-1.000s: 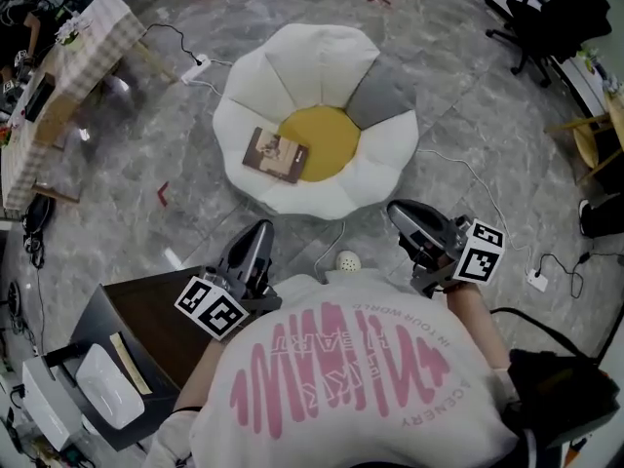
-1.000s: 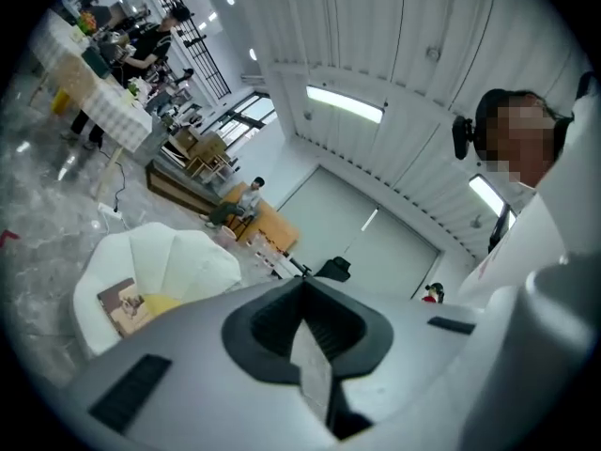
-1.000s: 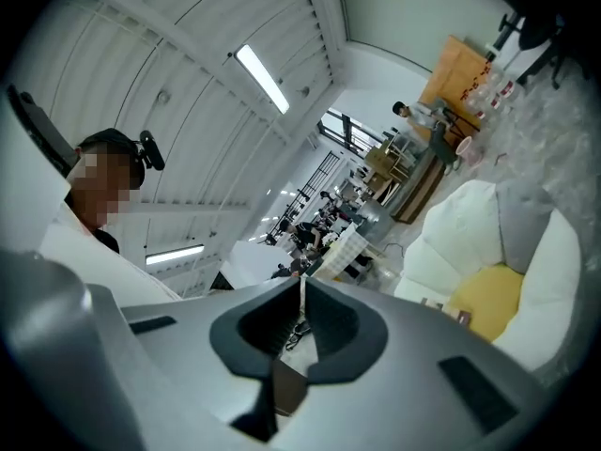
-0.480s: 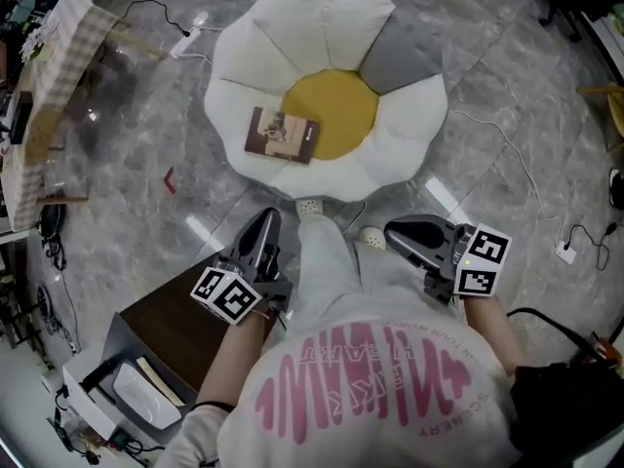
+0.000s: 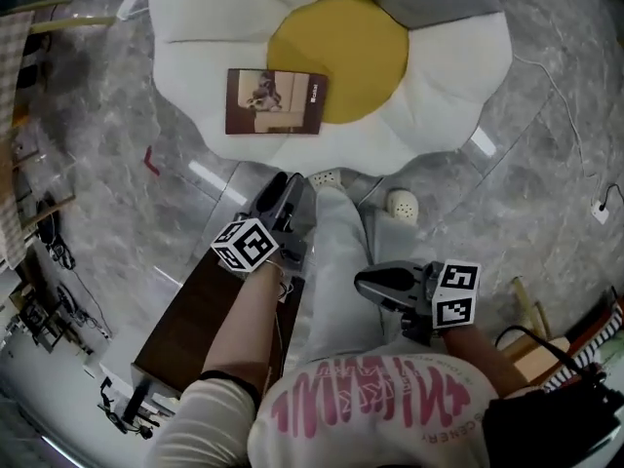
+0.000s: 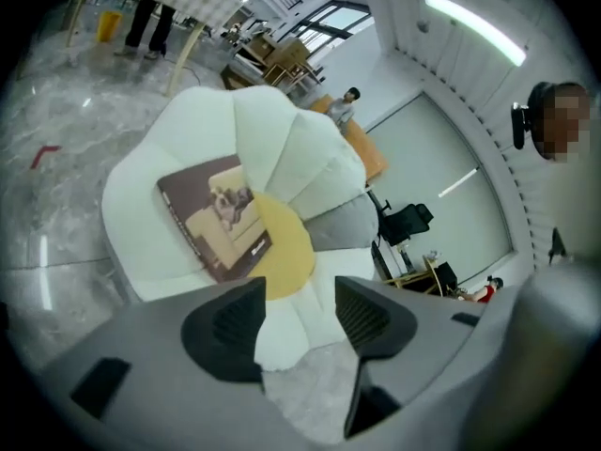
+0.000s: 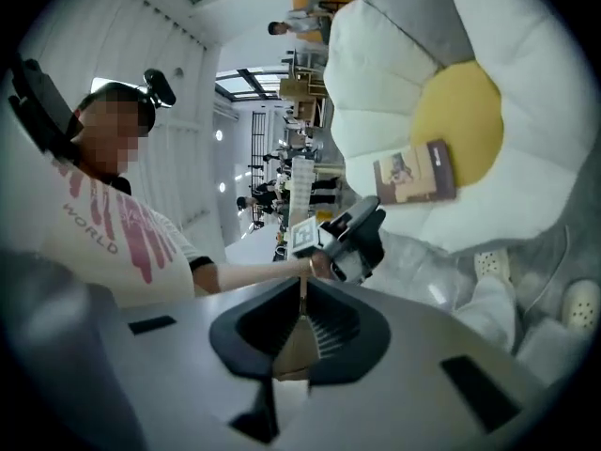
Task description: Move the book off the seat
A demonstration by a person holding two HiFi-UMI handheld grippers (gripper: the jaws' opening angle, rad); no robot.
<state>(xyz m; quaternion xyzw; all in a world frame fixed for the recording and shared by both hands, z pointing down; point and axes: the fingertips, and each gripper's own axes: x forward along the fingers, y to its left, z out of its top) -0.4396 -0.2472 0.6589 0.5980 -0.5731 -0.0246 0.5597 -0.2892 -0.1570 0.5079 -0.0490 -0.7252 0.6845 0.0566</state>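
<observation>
A flat brown-covered book (image 5: 276,102) lies on a white petal of the flower-shaped cushion seat (image 5: 195,27), one corner reaching onto its yellow centre, as a person in a white shirt (image 5: 361,408) bends over it with a handheld gripper in each hand. The left gripper (image 5: 278,188), whose jaws have just been opening and stand partly apart with nothing between them, points down at the seat's near edge, short of the book. The right gripper (image 5: 365,281) hangs beside the person's pale trouser leg (image 5: 336,261), jaws pressed together and empty. The pickup looks best done by widening the left jaws, sliding one pad under the book's near edge as the soft petal gives, closing firmly, then lifting level so the pages do not splay. Pink print on the shirt reads "WORLD"; the cover's white lettering is too small to read.
</observation>
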